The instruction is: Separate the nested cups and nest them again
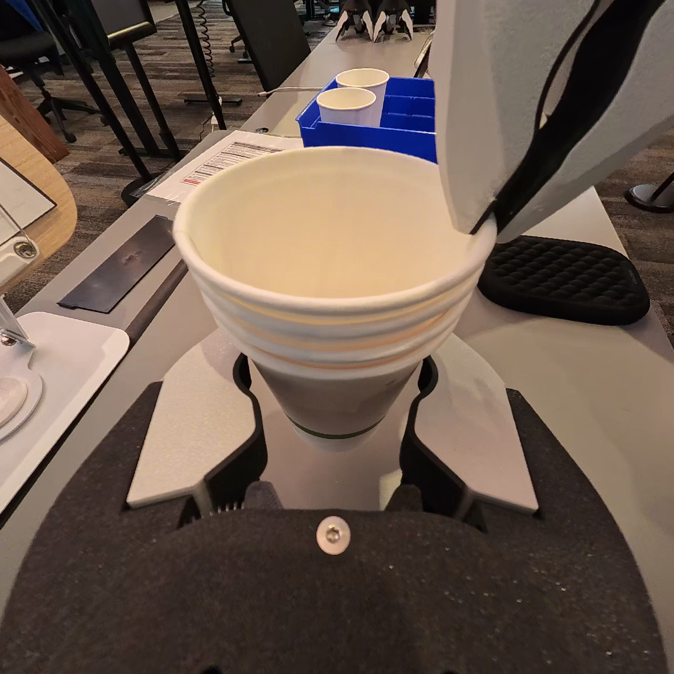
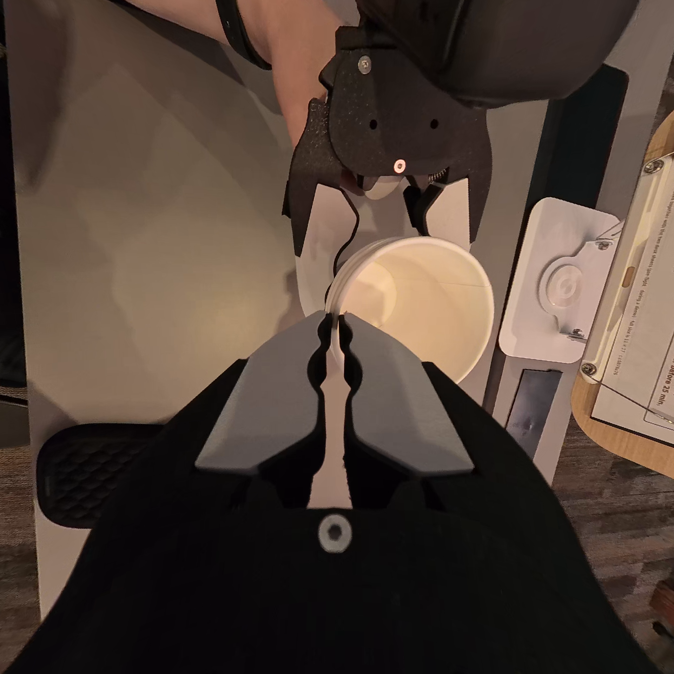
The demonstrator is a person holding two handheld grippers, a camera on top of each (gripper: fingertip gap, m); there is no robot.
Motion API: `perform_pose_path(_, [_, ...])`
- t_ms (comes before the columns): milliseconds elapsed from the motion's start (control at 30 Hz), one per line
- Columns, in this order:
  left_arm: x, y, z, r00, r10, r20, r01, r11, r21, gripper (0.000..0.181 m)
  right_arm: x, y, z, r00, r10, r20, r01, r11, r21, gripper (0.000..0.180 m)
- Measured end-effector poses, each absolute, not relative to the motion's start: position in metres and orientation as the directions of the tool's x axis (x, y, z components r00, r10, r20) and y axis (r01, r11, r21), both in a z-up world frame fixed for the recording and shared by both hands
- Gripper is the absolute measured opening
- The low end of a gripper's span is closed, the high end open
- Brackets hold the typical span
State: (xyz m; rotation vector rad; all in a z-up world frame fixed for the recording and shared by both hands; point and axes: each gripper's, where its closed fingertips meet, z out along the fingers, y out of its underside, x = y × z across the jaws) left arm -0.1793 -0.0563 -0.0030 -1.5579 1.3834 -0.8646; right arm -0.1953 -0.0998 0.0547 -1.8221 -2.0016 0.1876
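The left gripper (image 1: 335, 397) was clamped around the lower wall of a nested stack of white paper cups (image 1: 333, 291), held above the grey tabletop (image 1: 547, 364). The right gripper (image 2: 336, 321) pinched the rim of the topmost cup, fingers nearly together. Beyond the stack, two more white paper cups (image 1: 348, 105) stood in a blue plastic bin (image 1: 364, 135).

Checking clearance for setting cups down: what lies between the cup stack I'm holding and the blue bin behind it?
In the left wrist view, only a printed sheet on the grey table lies between the cup stack and the blue bin.
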Motion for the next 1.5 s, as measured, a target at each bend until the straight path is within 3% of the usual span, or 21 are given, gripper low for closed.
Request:
perform_pose_path(433, [-0.180, -0.055, -0.004, 0.152, -0.987, -0.055, -0.404, -0.012, -0.914, 0.091, -0.194, -0.098, 0.076, -0.033, 0.972, 0.234, 0.911, 0.125, -0.393, 0.003])
perform_pose_path(1000, [-0.182, -0.052, -0.008, 0.156, -0.987, -0.033, -0.407, -0.034, -0.913, 0.091, -0.141, -0.104, 0.181, 0.130, 0.917, 0.376, 0.881, 0.068, -0.469, 0.002])
perform_pose_path(1233, [-0.181, -0.052, -0.011, 0.151, -0.988, -0.031, -0.416, -0.035, -0.909, 0.091, -0.003, -0.091, 0.194, 0.459, 0.795, 0.396, 0.836, -0.235, -0.496, 0.002])
perform_pose_path(1500, [-0.178, -0.053, -0.015, 0.147, -0.989, -0.032, -0.428, -0.034, -0.903, 0.091, 0.187, -0.091, 0.119, 0.791, 0.508, 0.342, 0.612, -0.676, -0.411, 0.002])
